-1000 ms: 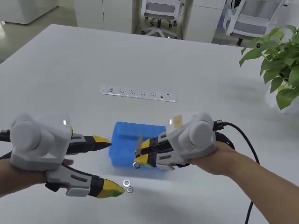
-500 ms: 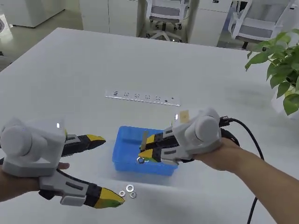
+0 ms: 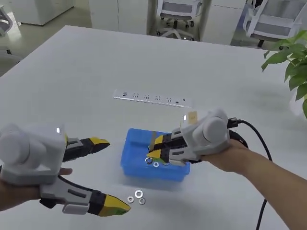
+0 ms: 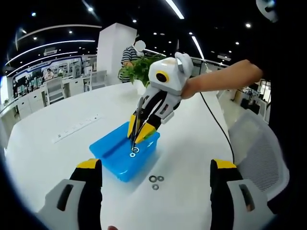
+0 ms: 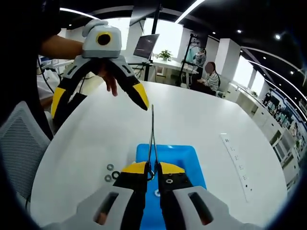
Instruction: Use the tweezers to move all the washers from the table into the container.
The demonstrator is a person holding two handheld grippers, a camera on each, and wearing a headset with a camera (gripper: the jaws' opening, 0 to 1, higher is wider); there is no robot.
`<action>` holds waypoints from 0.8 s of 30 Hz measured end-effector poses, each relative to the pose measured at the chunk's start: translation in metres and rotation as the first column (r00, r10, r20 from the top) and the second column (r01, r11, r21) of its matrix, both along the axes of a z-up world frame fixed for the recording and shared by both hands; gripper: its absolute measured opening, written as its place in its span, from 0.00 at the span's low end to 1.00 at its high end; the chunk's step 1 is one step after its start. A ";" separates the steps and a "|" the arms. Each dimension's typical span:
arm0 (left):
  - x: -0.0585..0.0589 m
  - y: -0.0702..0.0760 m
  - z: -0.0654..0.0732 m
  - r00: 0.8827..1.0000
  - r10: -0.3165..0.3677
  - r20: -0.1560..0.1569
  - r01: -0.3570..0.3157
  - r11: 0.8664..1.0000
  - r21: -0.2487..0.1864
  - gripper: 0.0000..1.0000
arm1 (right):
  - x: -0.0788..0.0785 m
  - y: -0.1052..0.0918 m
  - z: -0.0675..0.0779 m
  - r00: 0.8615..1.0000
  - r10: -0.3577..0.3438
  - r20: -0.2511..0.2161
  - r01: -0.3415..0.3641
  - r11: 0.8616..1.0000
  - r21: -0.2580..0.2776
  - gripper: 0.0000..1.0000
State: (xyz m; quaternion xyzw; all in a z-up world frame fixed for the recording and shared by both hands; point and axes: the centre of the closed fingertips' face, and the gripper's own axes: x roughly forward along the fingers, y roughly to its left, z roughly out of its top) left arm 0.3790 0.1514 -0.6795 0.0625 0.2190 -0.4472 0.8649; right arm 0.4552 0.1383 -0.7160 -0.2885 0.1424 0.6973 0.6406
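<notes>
Two grippers are present over a white table (image 3: 72,72). The left gripper (image 3: 108,173) stands with its two yellow-tipped jaws spread wide and nothing between them; it hovers above the table's near edge, just left of the container. The right gripper (image 3: 160,154) has its jaws closed down on one pair of tweezers (image 5: 152,136), which project forward from between the jaw tips and angle down into the container. One blue rectangular container (image 3: 144,168) sits on the table between the two grippers, with the right gripper directly above its right half. One washer (image 4: 134,153) is at the tweezer tips, within the container's outline; whether it is pinched or resting on the floor cannot be told. In the head view a second ring (image 3: 156,164) lies on the container floor just beside the tips; the full count inside cannot be settled. Three washers (image 3: 138,196) lie loose on the table in a tight cluster just in front of the container's near wall, near the left gripper's lower jaw tip and apart from it. One white power strip (image 3: 152,98) lies flat beyond the container. One black cable (image 3: 256,148) runs from the right gripper along the person's forearm. One leafy plant (image 3: 290,57) stands at the table's right edge, and two office chairs (image 3: 173,10) stand beyond its far end.
</notes>
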 end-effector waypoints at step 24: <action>0.018 0.002 -0.002 1.000 0.002 0.006 -0.002 1.000 0.003 0.99 | 0.014 0.006 -0.032 0.999 0.000 -0.039 -0.001 1.000 -0.026 0.09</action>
